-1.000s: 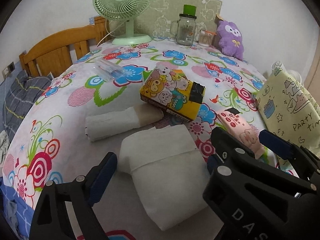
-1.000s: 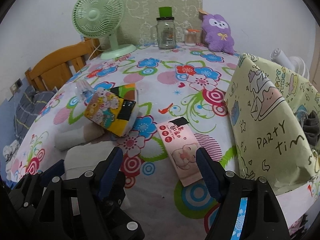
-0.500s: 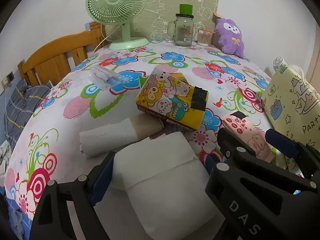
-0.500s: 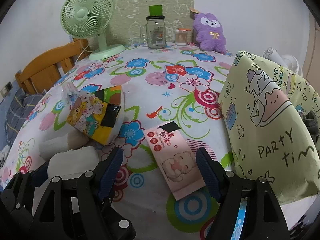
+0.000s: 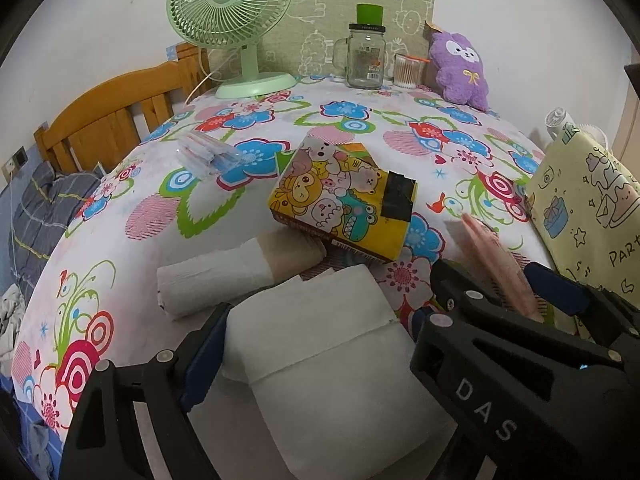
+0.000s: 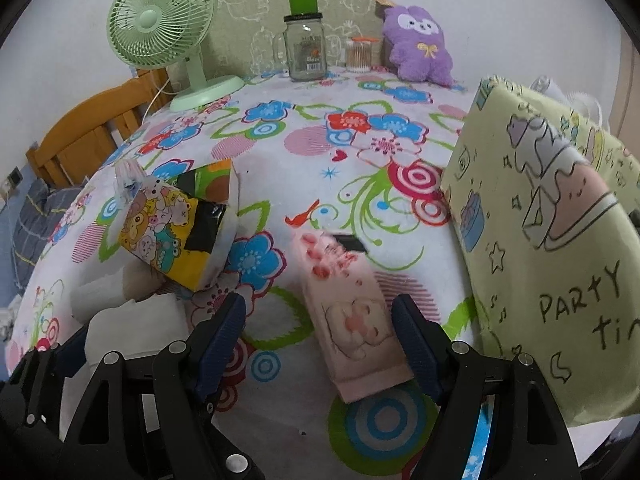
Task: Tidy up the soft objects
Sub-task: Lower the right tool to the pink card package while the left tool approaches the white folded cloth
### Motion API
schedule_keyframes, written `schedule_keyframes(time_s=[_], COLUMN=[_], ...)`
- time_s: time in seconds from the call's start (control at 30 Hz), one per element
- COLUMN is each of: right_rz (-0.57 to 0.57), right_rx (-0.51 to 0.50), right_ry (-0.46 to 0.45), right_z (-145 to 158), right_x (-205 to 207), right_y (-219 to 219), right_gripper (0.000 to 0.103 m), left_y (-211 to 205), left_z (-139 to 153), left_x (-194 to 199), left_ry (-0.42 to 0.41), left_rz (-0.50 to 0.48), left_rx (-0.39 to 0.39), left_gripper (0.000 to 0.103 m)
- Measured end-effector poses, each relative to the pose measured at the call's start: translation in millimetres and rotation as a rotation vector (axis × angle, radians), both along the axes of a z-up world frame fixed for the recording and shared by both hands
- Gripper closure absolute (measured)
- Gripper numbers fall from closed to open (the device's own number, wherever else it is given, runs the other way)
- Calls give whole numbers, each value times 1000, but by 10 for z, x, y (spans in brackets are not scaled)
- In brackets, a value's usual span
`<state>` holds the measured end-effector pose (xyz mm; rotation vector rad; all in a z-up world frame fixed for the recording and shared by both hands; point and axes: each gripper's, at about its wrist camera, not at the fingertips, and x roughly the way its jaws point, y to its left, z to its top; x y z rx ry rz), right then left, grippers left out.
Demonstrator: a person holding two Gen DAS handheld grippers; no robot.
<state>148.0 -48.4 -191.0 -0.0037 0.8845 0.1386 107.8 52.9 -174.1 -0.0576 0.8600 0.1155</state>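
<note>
A white tissue pack (image 5: 332, 364) lies on the flowered tablecloth between the open jaws of my left gripper (image 5: 316, 344); it also shows in the right wrist view (image 6: 136, 328). A pink tissue pack (image 6: 352, 320) lies between the open jaws of my right gripper (image 6: 320, 332), close to the right finger; it also shows in the left wrist view (image 5: 496, 264). A yellow cartoon tissue pack (image 5: 344, 196) rests on a rolled white and beige cloth (image 5: 236, 276). A purple plush (image 5: 462, 70) sits at the back.
A yellow "party" bag (image 6: 552, 248) stands at the right edge. A green fan (image 5: 232, 20), a glass jar (image 5: 366, 56) and a cotton swab cup (image 5: 408, 70) stand at the back. A clear plastic packet (image 5: 208, 154) lies left. A wooden chair (image 5: 108, 120) is beyond the left edge.
Both grippers moved forward and down. The white pack now sits between the left jaws and the pink pack between the right jaws.
</note>
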Motion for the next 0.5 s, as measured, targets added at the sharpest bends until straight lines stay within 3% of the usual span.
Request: schedule_keyframes(time_s=[0.17, 0.27, 0.33, 0.5], right_rz=[30, 53, 57, 74], right_rx=[7, 4, -28, -33], right_ry=[1, 2, -3, 4], right_z=[2, 5, 13, 23], right_x=[-73, -96, -110, -118], right_y=[61, 97, 116, 90], right_gripper=[26, 32, 53, 59], left_y=[24, 37, 35, 29], left_z=[7, 9, 13, 41], left_x=[-73, -105, -120, -170], left_ry=[4, 8, 9, 7], left_rz=[5, 3, 4, 0], left_rx=[-2, -5, 5, -4], left_gripper=[13, 13, 13, 13])
